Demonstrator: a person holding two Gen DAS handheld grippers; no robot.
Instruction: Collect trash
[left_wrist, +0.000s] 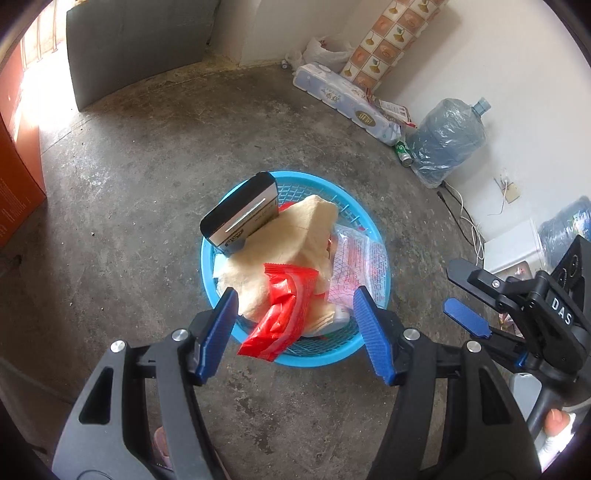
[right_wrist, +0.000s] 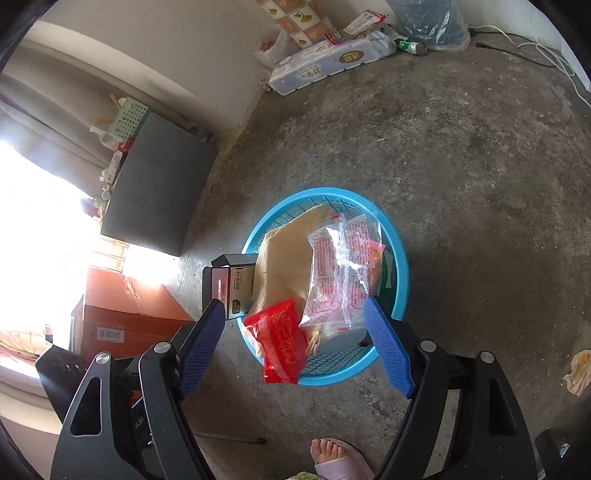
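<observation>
A round blue basket (left_wrist: 218, 229) (right_wrist: 400, 266) stands on the concrete floor, full of trash. In it lie a beige paper bag (left_wrist: 284, 236) (right_wrist: 284, 266), a red wrapper (left_wrist: 284, 306) (right_wrist: 280, 339) hanging over the near rim, clear printed wrappers (left_wrist: 360, 258) (right_wrist: 340, 269) and a dark box (left_wrist: 240, 214) (right_wrist: 232, 284) leaning on the rim. My left gripper (left_wrist: 295, 306) is open and empty above the basket's near side. My right gripper (right_wrist: 295, 317) is open and empty over the basket; it also shows in the left wrist view (left_wrist: 465, 317).
A crumpled tissue (right_wrist: 578, 369) lies on the floor to the right. A tissue-roll pack (left_wrist: 343, 96), a can (left_wrist: 404, 151) and a water jug (left_wrist: 447, 140) line the wall. An orange carton (right_wrist: 125, 317) and a grey cabinet (right_wrist: 155, 184) stand at left. A slippered foot (right_wrist: 336, 458) is near.
</observation>
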